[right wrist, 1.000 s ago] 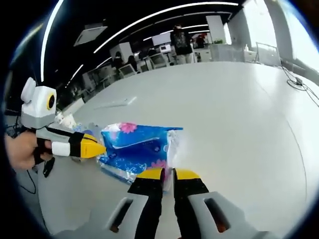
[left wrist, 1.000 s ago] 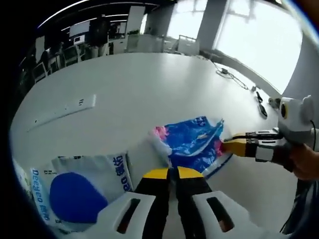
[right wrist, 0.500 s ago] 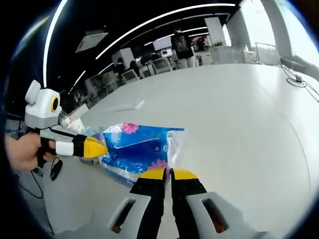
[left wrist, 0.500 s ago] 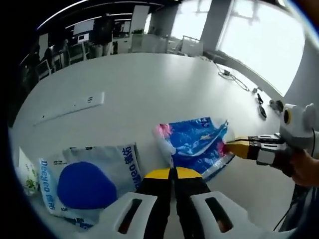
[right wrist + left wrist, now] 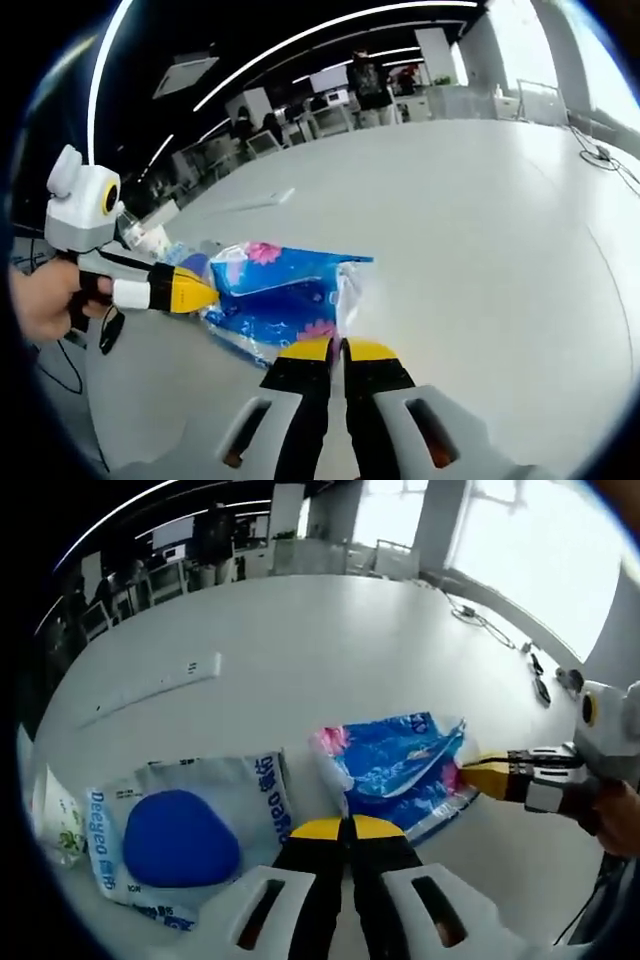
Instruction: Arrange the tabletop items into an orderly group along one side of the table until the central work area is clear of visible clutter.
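A blue tissue packet (image 5: 392, 762) with pink flowers is stretched between my two grippers just above the white table (image 5: 300, 630). My left gripper (image 5: 340, 826) is shut on the packet's near plastic end. My right gripper (image 5: 463, 775) comes in from the right, shut on the other end. In the right gripper view the same packet (image 5: 280, 298) lies ahead; my right gripper (image 5: 337, 347) pinches its clear end flap, and my left gripper (image 5: 210, 295), held by a hand, bites the far end. A white Deeyeo bag (image 5: 180, 835) with a blue circle lies to the left.
A white power strip (image 5: 160, 684) lies further back on the table, also seen as the power strip (image 5: 262, 202). A small pale pack (image 5: 55, 820) sits at the far left edge. Cables (image 5: 480, 620) trail along the right side. Chairs, desks and a standing person (image 5: 368, 80) are beyond the table.
Both grippers keep their hold on the packet. The left gripper view has shifted, so the white bag and the power strip show more fully; the packet has barely moved.
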Tool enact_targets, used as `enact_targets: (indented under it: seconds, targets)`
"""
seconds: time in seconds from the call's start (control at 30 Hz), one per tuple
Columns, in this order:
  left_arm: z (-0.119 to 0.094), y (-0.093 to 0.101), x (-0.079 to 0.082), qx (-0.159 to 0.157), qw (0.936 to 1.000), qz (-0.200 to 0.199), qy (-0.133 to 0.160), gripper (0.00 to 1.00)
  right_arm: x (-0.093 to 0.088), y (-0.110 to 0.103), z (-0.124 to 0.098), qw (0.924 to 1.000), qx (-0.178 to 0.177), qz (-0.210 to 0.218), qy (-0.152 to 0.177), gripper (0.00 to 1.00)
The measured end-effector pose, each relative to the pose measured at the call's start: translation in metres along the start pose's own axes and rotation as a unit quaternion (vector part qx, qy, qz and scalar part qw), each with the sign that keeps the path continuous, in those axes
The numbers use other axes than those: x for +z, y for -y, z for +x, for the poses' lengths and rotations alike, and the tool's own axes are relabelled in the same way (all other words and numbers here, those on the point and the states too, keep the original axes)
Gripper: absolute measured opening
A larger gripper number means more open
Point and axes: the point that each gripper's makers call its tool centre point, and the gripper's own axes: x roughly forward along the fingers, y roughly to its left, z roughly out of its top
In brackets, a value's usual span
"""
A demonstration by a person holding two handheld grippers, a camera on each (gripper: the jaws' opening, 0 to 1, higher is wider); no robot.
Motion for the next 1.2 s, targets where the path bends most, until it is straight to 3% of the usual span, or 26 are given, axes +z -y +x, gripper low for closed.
enact_targets:
  seconds: [0.47, 0.93, 1.2]
  targets:
    - [0.001, -0.0023, -0.0011, 0.016, 0.9999, 0.003, -0.004, 0.0, -0.0012, 0.0005, 0.0015, 1.0, -0.002, -0.006, -0.002, 0.01]
    - [0.0017, -0.0002, -0.0015, 0.01, 0.9999, 0.0, 0.003, 0.0, -0.003, 0.0, 0.0017, 0.9999, -0.008, -0.009, -0.002, 0.03]
    - [-0.0033, 0.0001, 0.0039, 0.016, 0.9997, -0.003, 0.017, 0.09, -0.0031, -0.0025, 0.0014, 0.9999, -0.006, -0.011, 0.001, 0.09]
